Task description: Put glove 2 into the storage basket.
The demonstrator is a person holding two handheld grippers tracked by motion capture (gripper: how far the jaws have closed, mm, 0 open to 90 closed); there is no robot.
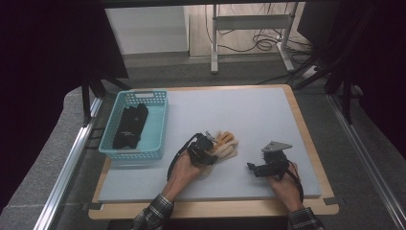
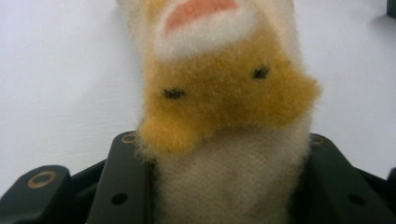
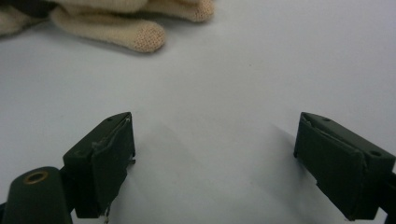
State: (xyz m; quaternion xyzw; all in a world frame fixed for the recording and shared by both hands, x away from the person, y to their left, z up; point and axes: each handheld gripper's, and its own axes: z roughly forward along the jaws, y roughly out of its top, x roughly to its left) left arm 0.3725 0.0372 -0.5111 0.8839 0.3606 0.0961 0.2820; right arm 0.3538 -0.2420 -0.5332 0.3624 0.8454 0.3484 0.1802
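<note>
Since the glove point(image 2: 224, 93) is soft and light, my left gripper point(image 1: 209, 146) pinches its cuff; my right gripper point(image 3: 215, 158) gapes empty.

No legible text, labels or numbers anywhere.

The left gripper point(image 1: 210, 143) reaches forward, its jaws clamped on a glove point(image 1: 225, 145) between them. The right gripper point(image 1: 253, 167) points left toward it, just beside, jaws spread wide with nothing between them.
</note>
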